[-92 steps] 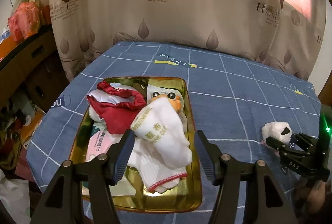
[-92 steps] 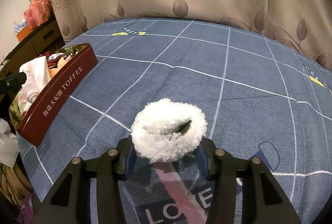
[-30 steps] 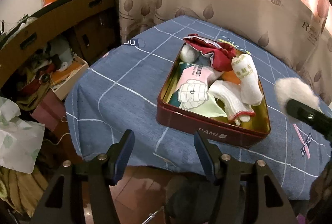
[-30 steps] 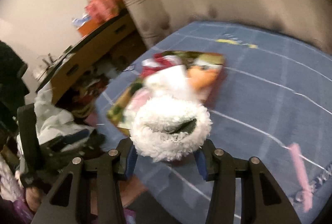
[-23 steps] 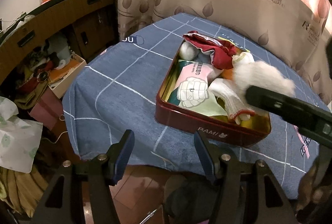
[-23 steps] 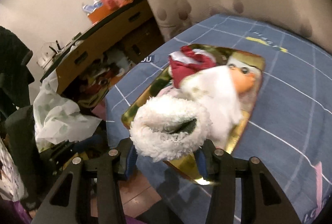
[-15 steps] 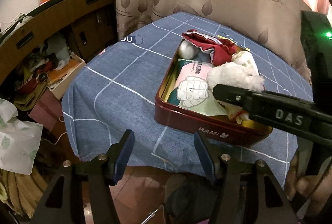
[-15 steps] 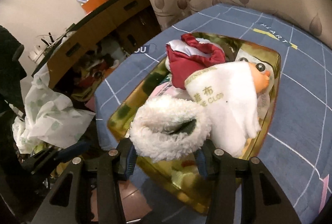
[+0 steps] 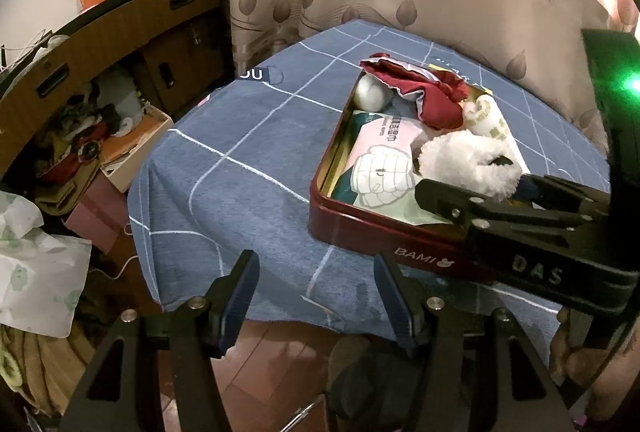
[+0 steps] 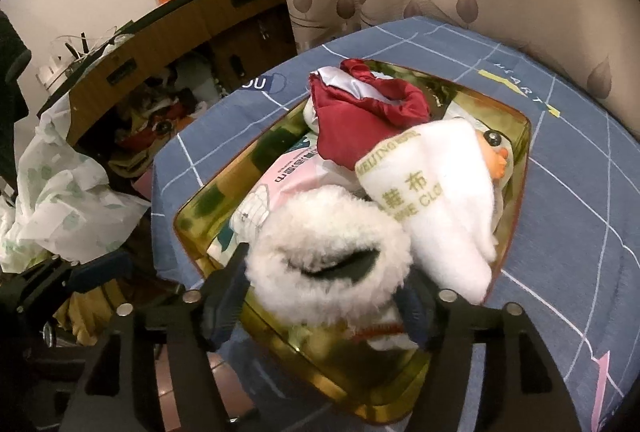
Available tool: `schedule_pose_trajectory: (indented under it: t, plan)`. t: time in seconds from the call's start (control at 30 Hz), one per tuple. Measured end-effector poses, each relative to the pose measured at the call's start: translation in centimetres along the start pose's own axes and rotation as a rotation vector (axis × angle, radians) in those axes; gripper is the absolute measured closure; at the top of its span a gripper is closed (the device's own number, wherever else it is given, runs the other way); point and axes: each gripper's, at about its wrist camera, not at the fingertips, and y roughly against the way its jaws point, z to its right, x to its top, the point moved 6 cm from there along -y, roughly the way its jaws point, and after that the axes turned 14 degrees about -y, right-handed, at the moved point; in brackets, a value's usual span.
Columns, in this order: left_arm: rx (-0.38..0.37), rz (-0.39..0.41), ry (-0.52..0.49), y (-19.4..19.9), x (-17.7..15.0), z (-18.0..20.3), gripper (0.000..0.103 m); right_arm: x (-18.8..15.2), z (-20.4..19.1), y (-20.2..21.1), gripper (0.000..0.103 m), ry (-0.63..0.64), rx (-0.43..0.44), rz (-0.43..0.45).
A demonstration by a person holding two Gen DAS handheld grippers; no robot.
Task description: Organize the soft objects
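Fluffy white plush ring being let go into the dark red rectangular metal tin with the gold interior.

The right gripper (image 10: pixel 324 296) has just been opening, its jaws now parted around the fluffy white plush ring (image 10: pixel 328 268), which sits between them at the near end of the dark red rectangular metal tin (image 9: pixel 360 232), beside the rolled white cloth with gold lettering (image 10: pixel 436 204) and in front of the crumpled red satin pouch (image 10: pixel 360 116). The left gripper (image 9: pixel 316 296) hangs released and empty over the near edge of the blue checked tabletop (image 9: pixel 248 136), left of the tin. The drop step looks nearly done; next, the right gripper probably needs to lift clear without snagging the fur.
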Motion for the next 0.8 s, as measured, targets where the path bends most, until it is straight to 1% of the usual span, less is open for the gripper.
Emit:
schedule_pose_trajectory:
  t: [0.13, 0.2, 0.33, 0.37, 0.4, 0.47, 0.5, 0.57, 0.63, 0.73, 0.8]
  plan:
    - [0.0, 0.0, -0.002, 0.0, 0.0, 0.0, 0.042, 0.1, -0.2, 1.7, 0.028, -0.019, 0.043, 0.041]
    - [0.001, 0.003, -0.003, 0.1, 0.0, 0.0, 0.042, 0.2, -0.2, 2.9, 0.027, -0.02, 0.052, 0.071]
    - [0.004, 0.026, -0.012, 0.5, 0.2, 0.1, 0.042, 0.0, -0.1, 5.9, 0.024, -0.043, 0.071, 0.155]
    - [0.008, 0.037, -0.016, 0.7, 0.3, 0.2, 0.042, -0.2, 0.0, 6.9, 0.022, -0.051, 0.073, 0.189]
    - [0.013, 0.051, -0.024, 1.0, 0.4, 0.3, 0.042, -0.5, 0.1, 7.7, 0.02, -0.056, 0.063, 0.217]
    - [0.023, 0.08, -0.041, 1.4, 0.8, 0.5, 0.042, -1.2, 0.3, 9.5, 0.011, -0.065, 0.014, 0.295]
    - [0.03, 0.096, -0.052, 1.7, 1.0, 0.6, 0.042, -1.5, 0.4, 10.0, 0.008, -0.065, 0.008, 0.314]
    - [0.033, 0.119, -0.071, 2.0, 1.4, 0.8, 0.042, -2.1, 0.2, 11.1, 0.004, -0.042, -0.04, 0.366]
    - [0.024, 0.143, -0.092, 2.3, 1.7, 1.2, 0.042, -2.3, 0.0, 11.7, 0.002, -0.008, -0.11, 0.405]
    - [0.016, 0.173, -0.117, 2.9, 2.1, 1.8, 0.042, -2.3, 0.3, 12.6, 0.002, -0.019, -0.136, 0.434]
    - [0.008, 0.211, -0.138, 3.7, 2.4, 2.2, 0.042, -2.2, 0.6, 13.2, 0.001, -0.035, -0.154, 0.457]
